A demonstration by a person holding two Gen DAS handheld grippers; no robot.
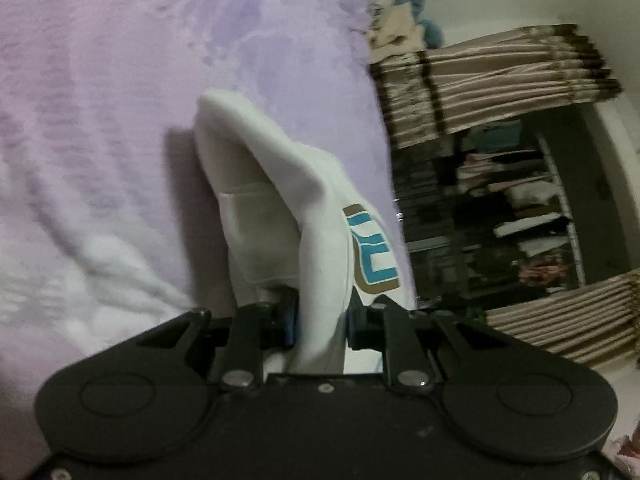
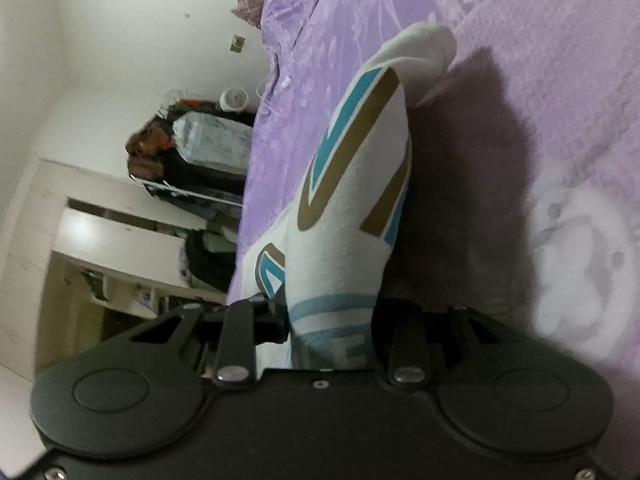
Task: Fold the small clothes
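A small white garment (image 1: 288,208) with teal and brown lettering hangs lifted above the lilac bedspread (image 1: 120,100). My left gripper (image 1: 320,320) is shut on one white edge of it, near a sewn label. In the right wrist view the same garment (image 2: 352,184) shows its printed side and a pale blue striped hem. My right gripper (image 2: 330,320) is shut on that hem. The cloth droops from both grippers toward the bed, its far end resting near the bedspread (image 2: 520,80). The fingertips are hidden by fabric.
A striped beige curtain (image 1: 500,80) and a dark wardrobe of clothes (image 1: 500,220) lie beyond the bed edge in the left view. White shelves (image 2: 120,232) and a cluttered rack (image 2: 200,148) stand beyond the bed in the right view.
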